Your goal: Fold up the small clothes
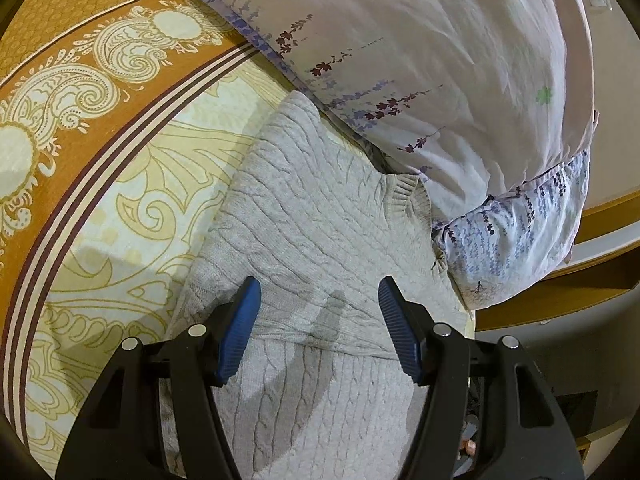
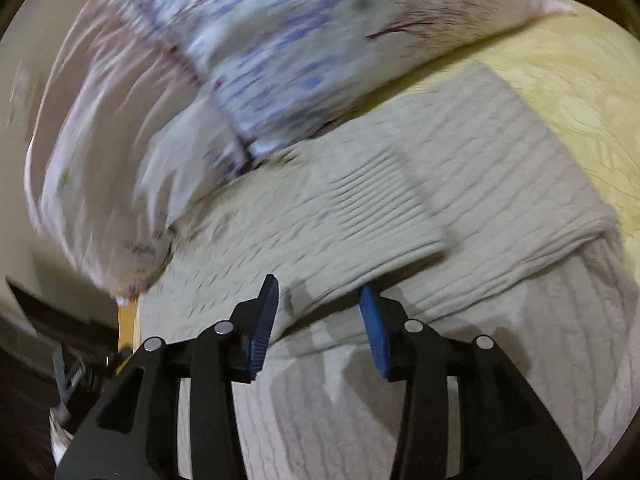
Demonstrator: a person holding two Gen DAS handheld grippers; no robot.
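sweater (image 1: 320, 216) on bedspread (image 1: 120, 208), pillow (image 1: 460, 60) at 1 o'clock | my left gripper (image 1: 320, 304) wide, empty; right gripper (image 2: 316, 304) parted, empty | risk: folded sleeve (image 2: 384, 208) may slip open if snagged

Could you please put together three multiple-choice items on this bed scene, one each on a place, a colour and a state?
1. Where does the grey cable-knit sweater lie?
A. On the patterned bedspread, beside the floral pillow
B. On a chair
C. On the floor

2. What colour are the gripper pads?
A. Red
B. Blue
C. Green

3. How does the left gripper stand?
A. Shut on a sleeve
B. Shut on the pillow
C. Open above the sweater, holding nothing

Answers:
1 A, the knit spreads over the yellow bedspread with its edge against the pillow.
2 B, both pads show blue on black fingers.
3 C, bare knit shows between the parted pads.
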